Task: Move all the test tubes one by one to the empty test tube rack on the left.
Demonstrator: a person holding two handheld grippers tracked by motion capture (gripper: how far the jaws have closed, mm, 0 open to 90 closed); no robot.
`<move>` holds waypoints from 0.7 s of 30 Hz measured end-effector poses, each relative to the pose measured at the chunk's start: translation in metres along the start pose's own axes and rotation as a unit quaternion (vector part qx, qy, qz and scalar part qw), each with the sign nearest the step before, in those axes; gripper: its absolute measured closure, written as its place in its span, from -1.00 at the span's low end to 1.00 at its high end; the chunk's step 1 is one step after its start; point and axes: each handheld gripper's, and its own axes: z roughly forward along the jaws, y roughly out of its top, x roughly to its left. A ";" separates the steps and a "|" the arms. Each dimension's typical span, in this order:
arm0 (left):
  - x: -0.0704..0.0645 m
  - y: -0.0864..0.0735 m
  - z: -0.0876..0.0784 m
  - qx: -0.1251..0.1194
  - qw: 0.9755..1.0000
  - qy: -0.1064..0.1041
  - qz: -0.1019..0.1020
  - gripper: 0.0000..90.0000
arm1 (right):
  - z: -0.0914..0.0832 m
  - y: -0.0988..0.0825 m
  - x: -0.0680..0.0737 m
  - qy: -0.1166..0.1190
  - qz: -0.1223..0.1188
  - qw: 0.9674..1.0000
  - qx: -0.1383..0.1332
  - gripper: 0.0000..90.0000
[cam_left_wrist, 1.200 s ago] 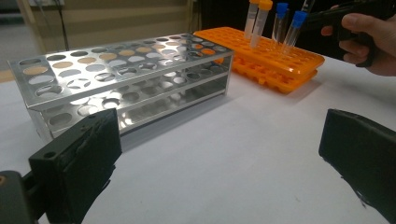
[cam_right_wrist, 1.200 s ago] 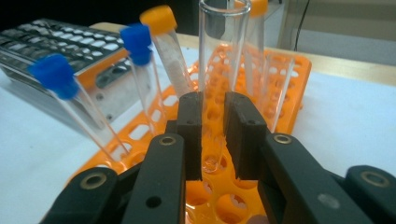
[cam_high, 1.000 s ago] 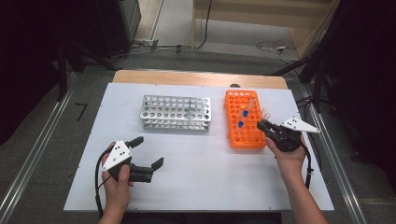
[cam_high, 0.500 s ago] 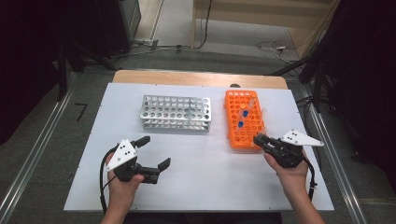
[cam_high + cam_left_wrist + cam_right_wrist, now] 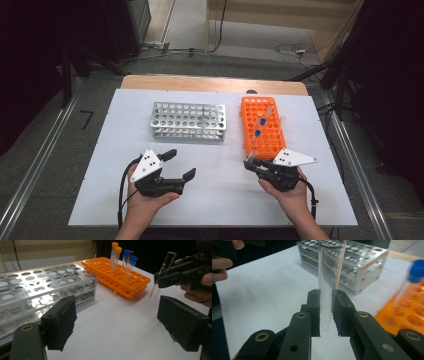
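My right gripper (image 5: 248, 162) is shut on a clear, uncapped test tube (image 5: 329, 277), which stands upright between its pads (image 5: 314, 307). It hovers just in front of the orange rack (image 5: 250, 107). That rack holds blue-capped tubes (image 5: 260, 122) and orange-capped tubes (image 5: 116, 255). The left gripper view takes in the right gripper (image 5: 160, 280) and its tube (image 5: 166, 263) at the upper right. My left gripper (image 5: 181, 163) is open at the near left with nothing between its jaws, which have just been closing a little. The metal rack (image 5: 187, 120) is empty.
A white board (image 5: 215, 200) covers the table, and both racks stand on its far half. A person's hands hold both grippers at the near edge. Dark stands and cables lie on the floor around the table.
My right gripper has carried the clear tube away from the orange rack, left and toward the near edge. My left gripper has shifted right, and its jaws stand slightly narrower.
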 end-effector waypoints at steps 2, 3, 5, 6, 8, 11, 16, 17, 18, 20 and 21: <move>-0.003 0.000 0.003 0.000 1.000 -0.007 -0.002 -0.54 | 0.006 0.000 0.006 0.009 -0.010 1.000 0.005 0.65; -0.003 0.000 0.003 0.000 1.000 -0.007 -0.002 -0.50 | 0.008 0.001 0.010 0.013 -0.012 1.000 0.007 0.65; -0.008 0.002 0.005 0.001 1.000 -0.020 -0.001 -0.43 | 0.013 0.001 0.016 0.022 -0.019 1.000 0.011 0.65; -0.009 0.002 0.006 0.002 1.000 -0.024 0.000 -0.41 | 0.016 0.002 0.019 0.026 -0.021 0.999 0.012 0.65; -0.012 0.003 0.008 0.002 0.999 -0.033 0.001 -0.35 | 0.020 0.002 0.024 0.032 -0.027 0.999 0.016 0.65; -0.017 0.004 0.011 0.006 0.999 -0.046 0.006 -0.25 | 0.025 0.002 0.031 0.041 -0.035 0.998 0.021 0.65; -0.026 0.006 0.016 0.013 0.998 -0.067 0.016 -0.10 | 0.031 0.004 0.043 0.056 -0.046 0.997 0.026 0.65; -0.028 0.006 0.017 0.012 0.997 -0.073 0.016 -0.07 | 0.032 0.004 0.045 0.059 -0.048 0.997 0.028 0.65; -0.028 0.006 0.017 0.012 0.997 -0.073 0.016 -0.05 | 0.033 0.004 0.047 0.061 -0.050 0.996 0.028 0.65; -0.031 0.007 0.019 0.014 0.997 -0.079 0.020 -0.02 | 0.035 0.005 0.050 0.066 -0.054 0.996 0.031 0.65; -0.032 0.007 0.020 0.015 0.996 -0.081 0.020 0.01 | 0.036 0.005 0.052 0.068 -0.055 0.996 0.031 0.65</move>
